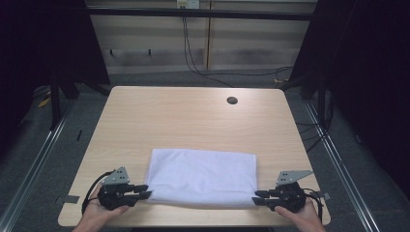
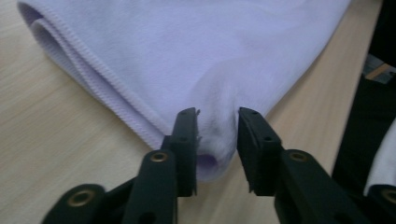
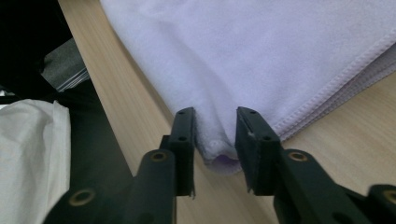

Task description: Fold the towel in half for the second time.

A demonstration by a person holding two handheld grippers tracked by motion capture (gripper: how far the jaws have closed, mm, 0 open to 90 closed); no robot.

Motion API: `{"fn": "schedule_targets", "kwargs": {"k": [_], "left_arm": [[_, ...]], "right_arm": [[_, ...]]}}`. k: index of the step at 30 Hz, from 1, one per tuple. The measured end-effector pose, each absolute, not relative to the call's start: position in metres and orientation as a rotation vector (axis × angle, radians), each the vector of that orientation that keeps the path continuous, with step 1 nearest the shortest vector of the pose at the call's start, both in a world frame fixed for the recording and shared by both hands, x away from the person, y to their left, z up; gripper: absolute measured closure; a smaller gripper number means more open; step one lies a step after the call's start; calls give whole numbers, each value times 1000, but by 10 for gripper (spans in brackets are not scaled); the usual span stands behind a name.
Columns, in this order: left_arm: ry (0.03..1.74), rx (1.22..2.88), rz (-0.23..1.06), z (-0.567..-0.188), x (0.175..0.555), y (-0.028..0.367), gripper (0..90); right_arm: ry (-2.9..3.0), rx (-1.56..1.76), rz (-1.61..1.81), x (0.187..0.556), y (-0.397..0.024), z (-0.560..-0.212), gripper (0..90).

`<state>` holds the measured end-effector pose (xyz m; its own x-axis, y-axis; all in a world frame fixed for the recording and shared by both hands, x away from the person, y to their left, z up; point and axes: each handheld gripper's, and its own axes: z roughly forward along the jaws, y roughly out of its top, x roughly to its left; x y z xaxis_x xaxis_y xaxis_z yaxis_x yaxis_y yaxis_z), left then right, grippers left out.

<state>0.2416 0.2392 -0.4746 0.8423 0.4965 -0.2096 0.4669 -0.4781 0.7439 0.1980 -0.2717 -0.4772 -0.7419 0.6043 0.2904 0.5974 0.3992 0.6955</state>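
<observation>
**Both grippers at the towel's near corners**

The folded white towel (image 1: 202,177) lies on the table (image 1: 193,116), near its front edge. The left gripper (image 2: 217,135) straddles the towel's near-left corner and the right gripper (image 3: 215,135) its near-right corner; both seem lightly pinched on the cloth.
</observation>
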Motion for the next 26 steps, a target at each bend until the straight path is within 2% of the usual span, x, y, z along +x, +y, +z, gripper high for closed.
{"fn": "schedule_targets", "kwargs": {"k": [5, 9, 11, 12, 15, 17, 19, 21, 23, 26], "left_arm": [[793, 2059, 98, -465, 249, 245, 467], [891, 2005, 175, -465, 270, 252, 371], [950, 1990, 187, -470, 279, 259, 317], [966, 1989, 227, -474, 281, 263, 313], [1041, 1946, 199, -482, 281, 280, 301], [1095, 1885, 201, -484, 278, 291, 244], [1141, 1822, 216, -482, 276, 300, 239], [1151, 1792, 266, -480, 273, 303, 199], [1163, 1776, 264, -480, 274, 304, 161], [1162, 1780, 266, -481, 274, 302, 158]], "right_arm": [[2459, 1187, 1377, 201, -277, -466, 545], [2297, 1241, 1379, 213, -288, -457, 473], [2196, 1273, 1380, 216, -296, -455, 469], [2160, 1285, 1379, 217, -302, -454, 461], [2063, 1359, 1416, 217, -319, -458, 439], [2029, 1383, 1374, 214, -325, -460, 387], [2022, 1402, 1318, 212, -327, -464, 362], [2033, 1424, 1274, 213, -327, -469, 328], [2056, 1442, 1233, 214, -325, -472, 292], [2100, 1455, 1192, 217, -319, -475, 268]]}}
